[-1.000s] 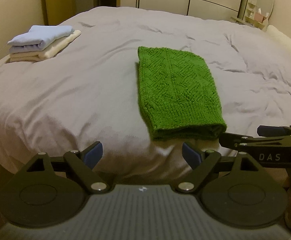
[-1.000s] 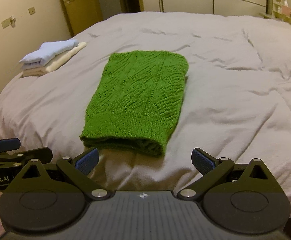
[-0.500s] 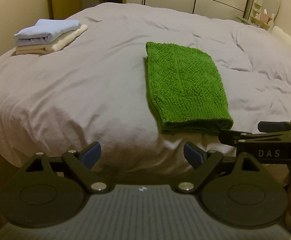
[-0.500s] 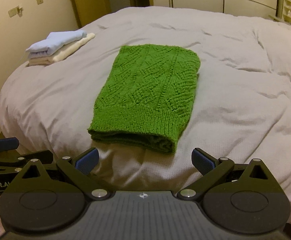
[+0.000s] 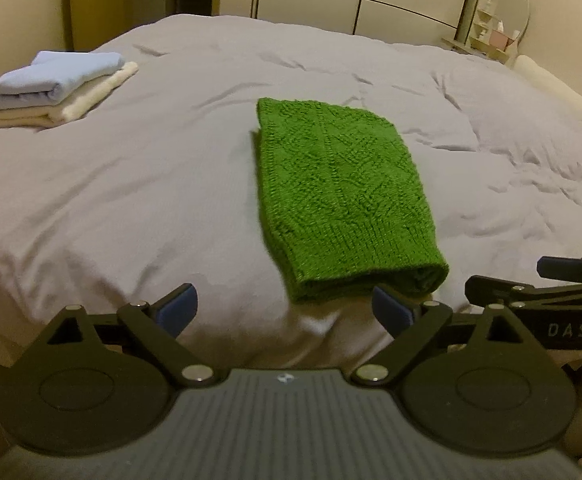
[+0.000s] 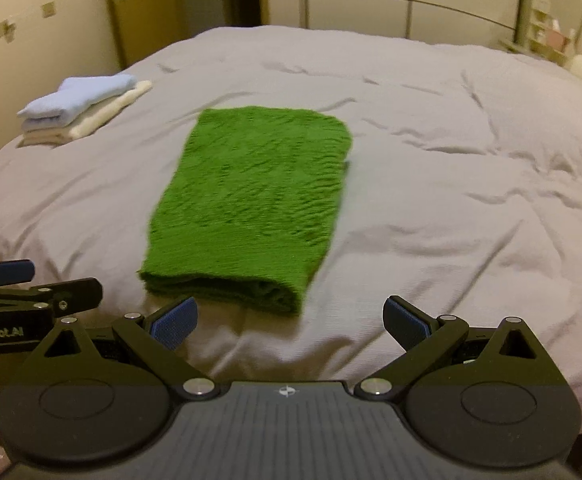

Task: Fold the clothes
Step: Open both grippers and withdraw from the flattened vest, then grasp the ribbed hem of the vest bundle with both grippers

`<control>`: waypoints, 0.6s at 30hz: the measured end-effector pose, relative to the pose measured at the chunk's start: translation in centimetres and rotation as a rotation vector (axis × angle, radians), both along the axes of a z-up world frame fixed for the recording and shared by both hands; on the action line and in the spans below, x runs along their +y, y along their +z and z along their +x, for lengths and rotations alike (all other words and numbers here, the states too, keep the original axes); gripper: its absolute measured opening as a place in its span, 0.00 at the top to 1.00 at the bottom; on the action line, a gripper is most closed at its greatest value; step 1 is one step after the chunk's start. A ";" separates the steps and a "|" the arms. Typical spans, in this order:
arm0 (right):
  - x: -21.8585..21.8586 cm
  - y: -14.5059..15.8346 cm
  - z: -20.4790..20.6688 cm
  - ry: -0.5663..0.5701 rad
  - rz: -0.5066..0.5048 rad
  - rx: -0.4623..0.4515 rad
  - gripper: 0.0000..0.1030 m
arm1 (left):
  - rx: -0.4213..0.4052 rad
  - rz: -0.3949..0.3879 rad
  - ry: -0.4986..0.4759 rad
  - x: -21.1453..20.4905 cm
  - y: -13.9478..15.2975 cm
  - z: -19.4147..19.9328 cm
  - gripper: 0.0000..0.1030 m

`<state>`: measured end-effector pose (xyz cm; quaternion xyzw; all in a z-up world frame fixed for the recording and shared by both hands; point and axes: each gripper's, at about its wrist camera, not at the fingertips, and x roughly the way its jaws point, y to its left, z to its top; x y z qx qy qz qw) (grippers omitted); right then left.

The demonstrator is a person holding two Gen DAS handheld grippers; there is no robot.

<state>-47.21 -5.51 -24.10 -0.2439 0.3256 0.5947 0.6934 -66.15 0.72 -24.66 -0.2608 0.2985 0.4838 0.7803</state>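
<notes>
At the bed's far left corner, a folded blue garment is sitting on a cream one. Lying lengthwise down the middle toward the near edge is the folded green knit. The left gripper and right gripper are hovering at that edge, jaws apart and empty. Only the left view is showing the oval mirror; only the right view is showing the wall switches. Compared with a second ago, both grippers are sitting slightly nearer the knit, which is lying unchanged.
</notes>
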 end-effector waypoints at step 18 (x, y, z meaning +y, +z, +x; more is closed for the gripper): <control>4.6 -4.9 7.2 -0.079 -0.026 0.254 0.01 | -0.402 -0.290 0.035 9.4 -5.1 -3.0 0.13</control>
